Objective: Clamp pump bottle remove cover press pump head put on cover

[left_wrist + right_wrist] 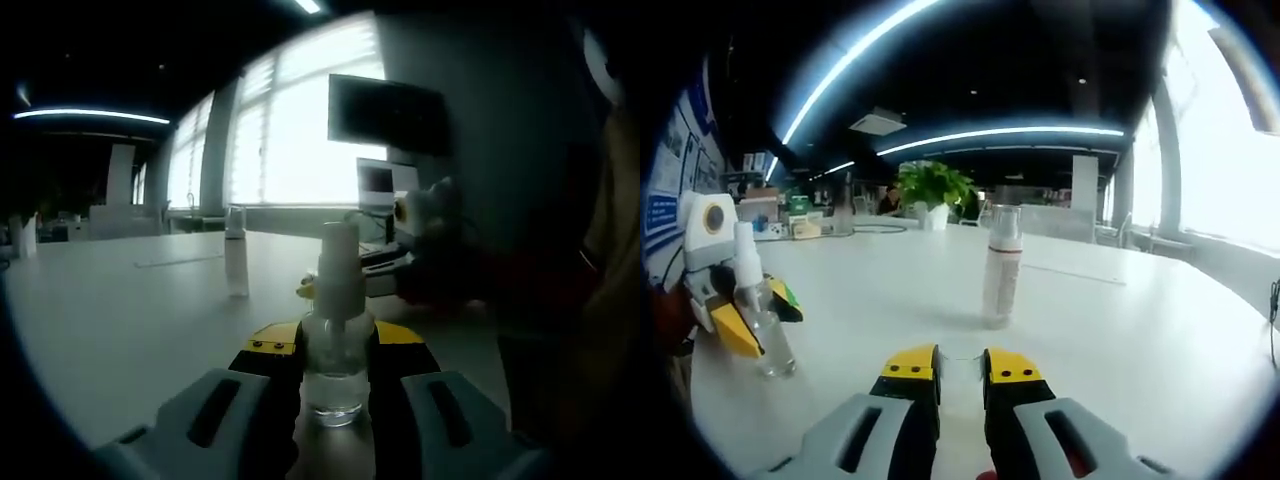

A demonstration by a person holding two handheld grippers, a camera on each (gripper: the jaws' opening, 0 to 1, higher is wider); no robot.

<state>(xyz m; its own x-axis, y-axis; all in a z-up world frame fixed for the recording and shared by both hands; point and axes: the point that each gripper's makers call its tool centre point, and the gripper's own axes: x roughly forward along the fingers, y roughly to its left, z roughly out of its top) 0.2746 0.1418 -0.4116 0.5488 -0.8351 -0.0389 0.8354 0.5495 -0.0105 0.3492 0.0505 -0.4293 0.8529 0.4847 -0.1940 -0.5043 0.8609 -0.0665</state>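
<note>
A small clear pump bottle (335,375) with a white pump head (338,262) stands on the white table, and my left gripper (335,345) is shut on its body with a yellow-tipped jaw on each side. The right gripper view shows the same bottle (768,335) at the left, held by the left gripper (740,320), its pump head (744,250) bare. My right gripper (961,366) hovers low over the table. Its jaws stand a narrow gap apart, and a faint clear edge between them looks like the bottle's cover (961,357).
A second, taller spray bottle (236,262) (1001,270) with a clear cap stands upright mid-table. A potted plant (932,190) and clutter sit at the far edge. A monitor (385,115) and laptop (385,185) stand near bright windows. A person's dark sleeve (560,300) is close on the right.
</note>
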